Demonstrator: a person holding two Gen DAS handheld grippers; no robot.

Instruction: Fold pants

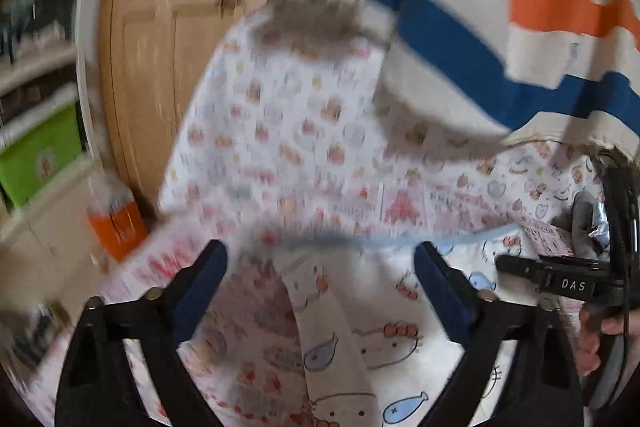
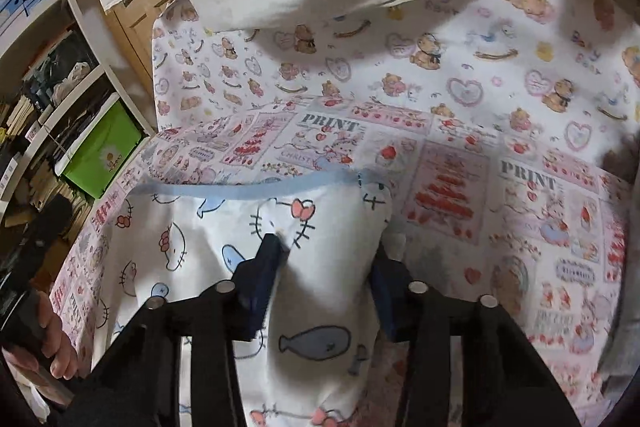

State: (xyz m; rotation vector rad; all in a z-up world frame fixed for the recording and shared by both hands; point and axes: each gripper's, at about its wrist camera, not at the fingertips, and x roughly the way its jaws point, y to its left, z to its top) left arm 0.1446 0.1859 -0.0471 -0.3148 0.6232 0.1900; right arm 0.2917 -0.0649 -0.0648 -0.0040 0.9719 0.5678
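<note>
**White cartoon-print pants between two grippers on a patterned bed sheet**

White cotton pants, printed with cats, bows and blue fish, lie on a pink-and-white patchwork sheet. A light blue waistband runs crosswise at the pants' far edge, so their length runs from the waistband back toward the cameras.

On the waistband's right end, the right gripper has its blue pads half closed around a raised hump of the fabric; whether the pads actually pinch it is not clear. The left gripper, seen in a blurred view, stands wide apart just short of the waistband, with pants fabric below the gap and nothing gripped.

Beyond the waistband hangs a striped cloth in blue, orange and cream. Left of the pants stands shelving with a green storage box; its contents cannot be seen. A hand holds the other gripper's handle at the right edge.
</note>
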